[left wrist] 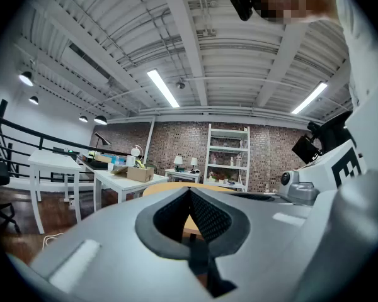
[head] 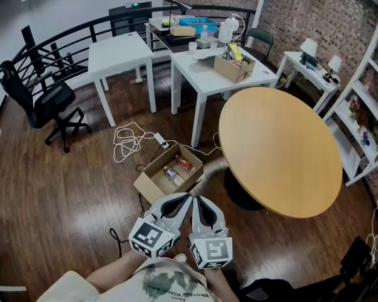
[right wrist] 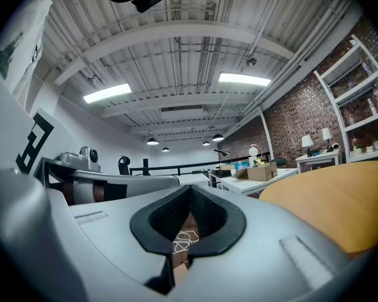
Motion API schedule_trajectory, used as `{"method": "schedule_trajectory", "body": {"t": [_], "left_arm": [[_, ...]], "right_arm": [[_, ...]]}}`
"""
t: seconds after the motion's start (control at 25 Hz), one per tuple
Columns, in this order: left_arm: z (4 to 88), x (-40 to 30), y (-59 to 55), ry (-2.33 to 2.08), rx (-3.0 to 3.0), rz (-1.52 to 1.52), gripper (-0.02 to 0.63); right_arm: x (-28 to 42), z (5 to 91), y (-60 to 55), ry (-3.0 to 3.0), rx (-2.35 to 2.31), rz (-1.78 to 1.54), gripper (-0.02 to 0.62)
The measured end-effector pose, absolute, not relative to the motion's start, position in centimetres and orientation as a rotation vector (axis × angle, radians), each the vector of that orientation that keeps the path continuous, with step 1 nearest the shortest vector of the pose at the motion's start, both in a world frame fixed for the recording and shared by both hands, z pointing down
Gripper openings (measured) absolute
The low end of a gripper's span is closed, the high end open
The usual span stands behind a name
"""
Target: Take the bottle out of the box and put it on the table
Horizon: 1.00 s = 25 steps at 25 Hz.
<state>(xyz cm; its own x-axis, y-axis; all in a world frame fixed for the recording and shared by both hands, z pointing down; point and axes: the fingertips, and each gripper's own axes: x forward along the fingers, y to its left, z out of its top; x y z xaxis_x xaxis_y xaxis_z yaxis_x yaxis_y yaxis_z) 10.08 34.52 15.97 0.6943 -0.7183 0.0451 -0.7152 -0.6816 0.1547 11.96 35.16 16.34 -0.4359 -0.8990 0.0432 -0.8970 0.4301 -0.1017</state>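
Cardboard box point(head: 156, 182) stands open on the floor at lower centre of the head view, and the bottle point(head: 172, 175) lies inside it. We hold the left gripper point(head: 186, 197) and right gripper point(head: 198, 199) just below the box, both clenched shut on nothing. The round wooden table point(head: 280, 150) stands to the right.

The bottle point(head: 172, 175) lies in the box point(head: 150, 184) at lower centre, too small for its label to be read. The round table point(head: 283, 150) covers most of its own base point(head: 239, 195). The shelf point(head: 369, 99) runs off the right edge, and the bottom edge cuts the person's shirt point(head: 160, 283).
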Motion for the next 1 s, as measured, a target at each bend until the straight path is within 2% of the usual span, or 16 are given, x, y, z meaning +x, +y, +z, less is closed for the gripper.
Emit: {"method": "schedule_trajectory", "body": {"t": [0.4, 1.0], "left_arm": [[15.3, 12.5, 35.0, -1.193, 2.754, -0.026, -0.008], [15.5, 12.9, 31.7, -1.190, 2.764, -0.073, -0.008]], "right_arm": [[15.1, 15.9, 35.7, 2.604, -1.663, -0.151, 0.000], [15.3, 15.5, 32.7, 2.632, -1.669, -0.059, 0.000]]}}
